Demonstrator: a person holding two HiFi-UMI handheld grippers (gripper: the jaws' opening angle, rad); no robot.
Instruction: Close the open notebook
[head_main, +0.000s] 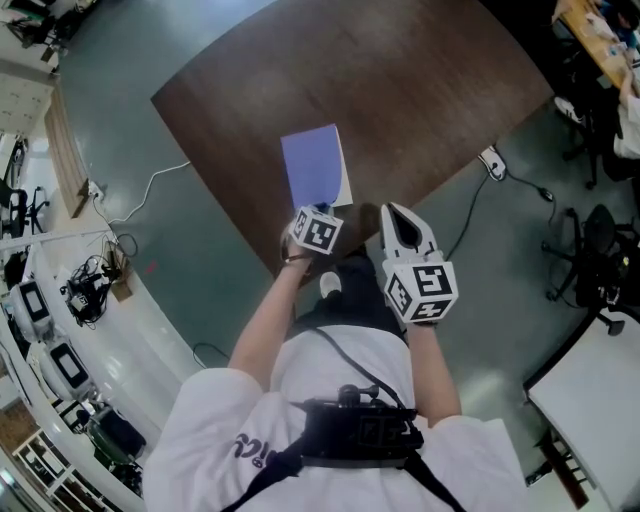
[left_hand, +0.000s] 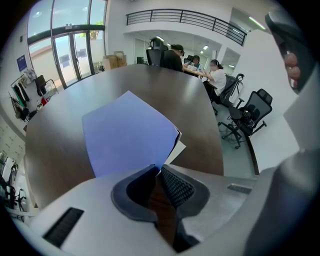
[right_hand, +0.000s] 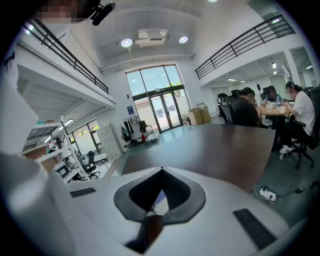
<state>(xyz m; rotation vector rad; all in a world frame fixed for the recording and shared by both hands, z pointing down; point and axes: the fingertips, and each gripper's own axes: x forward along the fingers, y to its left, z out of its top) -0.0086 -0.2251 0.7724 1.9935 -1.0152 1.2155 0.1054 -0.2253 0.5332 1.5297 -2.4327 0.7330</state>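
Note:
A notebook with a purple cover (head_main: 312, 165) lies near the front edge of the dark brown table (head_main: 420, 90). In the left gripper view the cover (left_hand: 127, 132) stands a little raised, with white pages (left_hand: 176, 151) showing under its right side. My left gripper (head_main: 320, 208) points steeply down at the notebook's near edge, its jaws (left_hand: 159, 168) shut on the cover's near corner. My right gripper (head_main: 391, 211) hovers just right of the notebook over the table edge, shut and empty, its tips (right_hand: 161, 170) meeting.
A power strip (head_main: 493, 162) with its cable lies on the floor beside the table. Office chairs (head_main: 600, 250) and a white table (head_main: 590, 400) stand to the right. People sit at a far desk (left_hand: 200, 65). Shelving and equipment line the left wall (head_main: 60, 300).

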